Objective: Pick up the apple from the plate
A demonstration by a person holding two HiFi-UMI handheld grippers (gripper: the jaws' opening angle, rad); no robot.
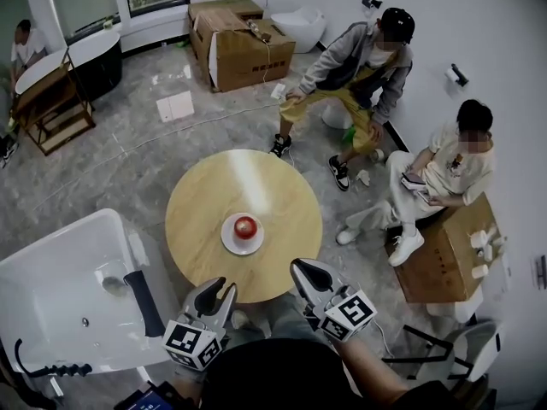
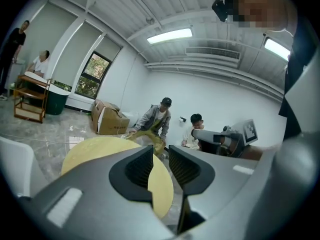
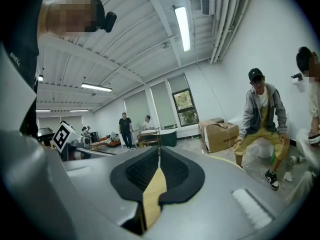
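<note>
A red apple [image 1: 245, 226] lies on a small white plate [image 1: 231, 240] near the middle of a round wooden table [image 1: 205, 195]. Both grippers hover at the table's near edge, short of the plate and apart from it. My left gripper [image 1: 220, 287] is below and left of the apple; its jaws stand a little apart with nothing between them [image 2: 160, 154]. My right gripper [image 1: 303, 270] is below and right of the apple, jaws closed together and empty [image 3: 159, 148]. Neither gripper view shows the apple; the left gripper view shows only the table top [image 2: 100, 151].
A white tub [image 1: 60, 289] stands left of the table. Two people sit at the right, one on a wooden crate [image 1: 444, 259]. A cardboard box [image 1: 244, 45] and a dark tub [image 1: 96, 58] stand at the back, a wooden rack [image 1: 51, 114] at the far left.
</note>
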